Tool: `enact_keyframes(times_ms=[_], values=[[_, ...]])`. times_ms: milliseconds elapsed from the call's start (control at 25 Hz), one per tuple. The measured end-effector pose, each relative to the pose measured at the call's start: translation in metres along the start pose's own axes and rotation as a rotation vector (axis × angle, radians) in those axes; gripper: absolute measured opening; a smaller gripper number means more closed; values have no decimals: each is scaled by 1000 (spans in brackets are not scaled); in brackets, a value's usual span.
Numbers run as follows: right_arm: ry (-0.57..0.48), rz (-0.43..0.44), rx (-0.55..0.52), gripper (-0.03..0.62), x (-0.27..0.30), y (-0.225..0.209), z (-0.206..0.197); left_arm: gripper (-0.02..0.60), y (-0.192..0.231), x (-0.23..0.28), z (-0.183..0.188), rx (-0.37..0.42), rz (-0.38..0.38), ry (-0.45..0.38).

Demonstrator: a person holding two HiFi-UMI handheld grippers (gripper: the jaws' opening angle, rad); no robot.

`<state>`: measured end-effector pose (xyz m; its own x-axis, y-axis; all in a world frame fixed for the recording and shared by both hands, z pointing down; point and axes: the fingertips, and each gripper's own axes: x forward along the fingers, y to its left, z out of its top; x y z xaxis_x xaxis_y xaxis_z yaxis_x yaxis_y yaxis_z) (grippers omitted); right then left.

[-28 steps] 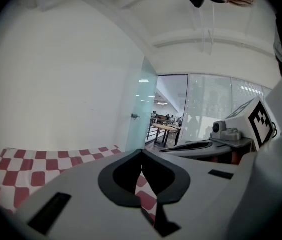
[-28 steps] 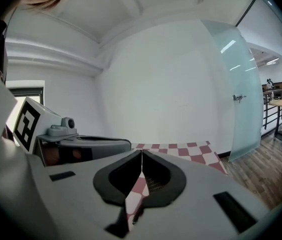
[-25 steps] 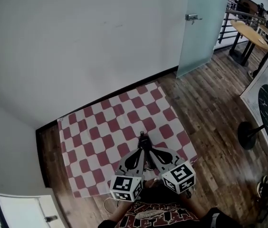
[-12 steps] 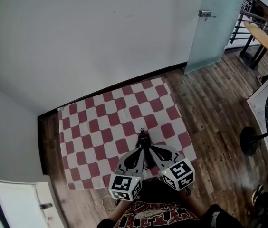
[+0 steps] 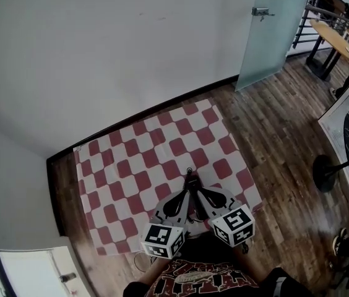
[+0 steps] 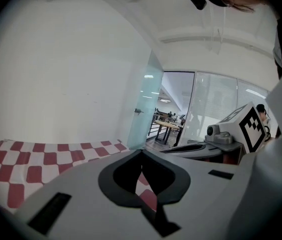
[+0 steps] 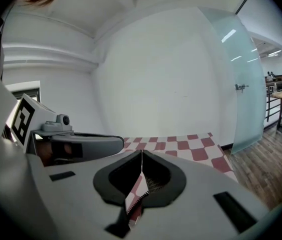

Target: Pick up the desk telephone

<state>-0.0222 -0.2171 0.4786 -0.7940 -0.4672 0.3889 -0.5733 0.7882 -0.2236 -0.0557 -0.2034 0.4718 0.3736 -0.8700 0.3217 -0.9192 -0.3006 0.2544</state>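
As I hold them side by side above the near edge of the red-and-white checkered mat (image 5: 138,161), my left gripper (image 6: 141,155) and right gripper (image 7: 141,155) are both clenched on nothing. A white wall (image 5: 131,54) rises beyond the mat. Where the desk telephone sits, I cannot tell.

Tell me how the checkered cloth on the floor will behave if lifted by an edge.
The checkered cloth looks thin and lies flat, so it would probably drape limply. On the smooth wooden floor it may slide or bunch if pushed.
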Motion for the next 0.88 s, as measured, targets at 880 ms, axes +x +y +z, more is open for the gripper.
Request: enact_keyframes(times_ms=[880], values=[[116,-159,43,20,31,-16,-62,8,14,-13,-25,-41,-101,65]])
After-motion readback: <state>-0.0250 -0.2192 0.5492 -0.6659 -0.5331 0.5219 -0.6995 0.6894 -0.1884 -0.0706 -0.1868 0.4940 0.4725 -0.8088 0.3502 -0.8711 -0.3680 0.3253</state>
